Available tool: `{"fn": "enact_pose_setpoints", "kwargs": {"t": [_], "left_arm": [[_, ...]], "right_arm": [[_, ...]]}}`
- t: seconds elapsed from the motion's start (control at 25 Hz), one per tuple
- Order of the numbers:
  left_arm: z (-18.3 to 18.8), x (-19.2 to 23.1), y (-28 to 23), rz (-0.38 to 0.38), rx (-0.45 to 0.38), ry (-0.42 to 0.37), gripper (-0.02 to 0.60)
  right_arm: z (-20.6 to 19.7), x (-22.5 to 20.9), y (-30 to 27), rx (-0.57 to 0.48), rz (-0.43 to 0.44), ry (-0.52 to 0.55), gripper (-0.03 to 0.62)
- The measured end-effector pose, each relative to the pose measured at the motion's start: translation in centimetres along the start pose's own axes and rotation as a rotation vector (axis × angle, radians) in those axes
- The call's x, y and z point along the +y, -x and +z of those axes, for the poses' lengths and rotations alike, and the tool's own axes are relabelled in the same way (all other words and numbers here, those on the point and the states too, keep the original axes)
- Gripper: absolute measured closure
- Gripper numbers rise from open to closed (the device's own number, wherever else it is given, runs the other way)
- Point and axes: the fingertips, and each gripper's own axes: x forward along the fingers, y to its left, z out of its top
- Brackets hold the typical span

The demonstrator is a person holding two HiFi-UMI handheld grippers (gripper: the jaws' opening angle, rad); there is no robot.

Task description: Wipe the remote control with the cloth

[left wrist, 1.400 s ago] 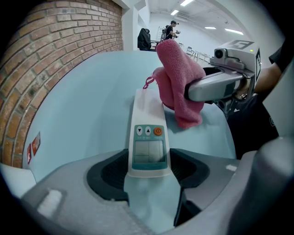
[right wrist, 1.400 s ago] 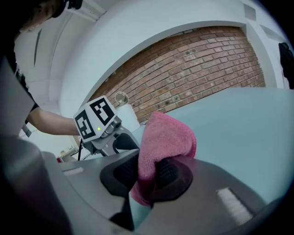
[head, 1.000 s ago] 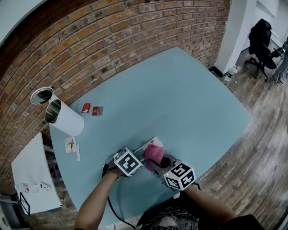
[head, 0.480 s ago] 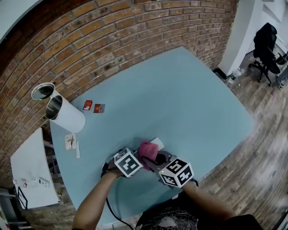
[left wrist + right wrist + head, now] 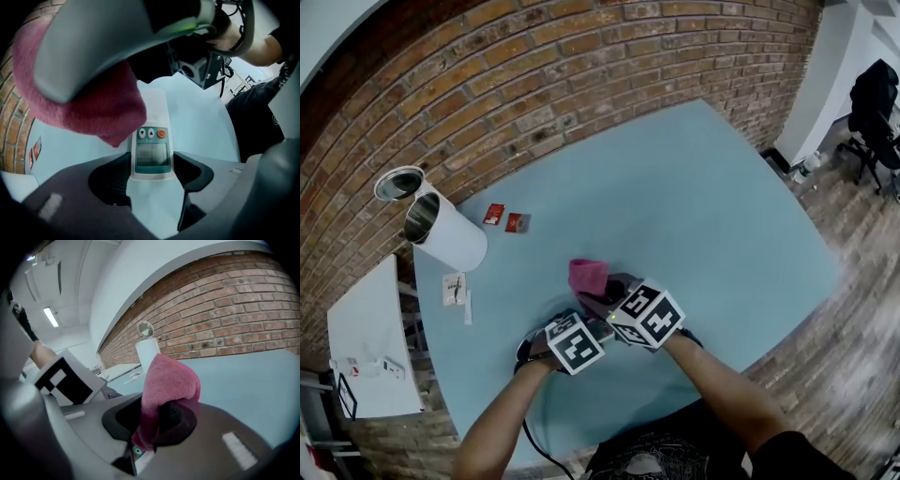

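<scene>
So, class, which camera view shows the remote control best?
The left gripper view: the remote control shows screen and buttons. The right gripper view shows a sliver below the cloth; the head view barely shows it.

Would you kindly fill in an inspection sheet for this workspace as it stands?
Surface: light blue tabletop, no stains seen.
Job's things: white remote control with a small screen, between the left jaws; pink cloth over its far end.
Clutter: white cylindrical canister, round metal lid, two red packets, white paper slips, all near the wall.
Grippers: left gripper shut on the remote control; right gripper shut on the cloth.
Cables: black cable beside the left forearm.
Surroundings: red brick wall, white side table, black office chair.
</scene>
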Motion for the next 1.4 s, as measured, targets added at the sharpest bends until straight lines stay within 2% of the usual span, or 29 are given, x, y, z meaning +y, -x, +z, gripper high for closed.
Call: {"fn": "enact_pose_setpoints", "kwargs": {"t": [0.2,0.32,0.8,1.4], "left_arm": [[-0.2,-0.1,-0.1,0.002,0.007,0.001,0.293],[-0.1,0.0,-0.1,0.001,0.015,0.003,0.292],[-0.3,0.1,-0.1,-0.004,0.043,0.012,0.291],[-0.4,0.2,-0.1,-0.004,0.074,0.018,0.291]], "right_arm": [[-2.2,0.4,-2.9,0.135,0.091,0.080,0.530],[-3.0,0.3,-3.5,0.171,0.116,0.109,0.530],[-3.5,-1.7,-3.2,0.192,0.157,0.113,0.530],[-3.9,-5.5,0.2,0.172,0.109,0.060,0.530]]}}
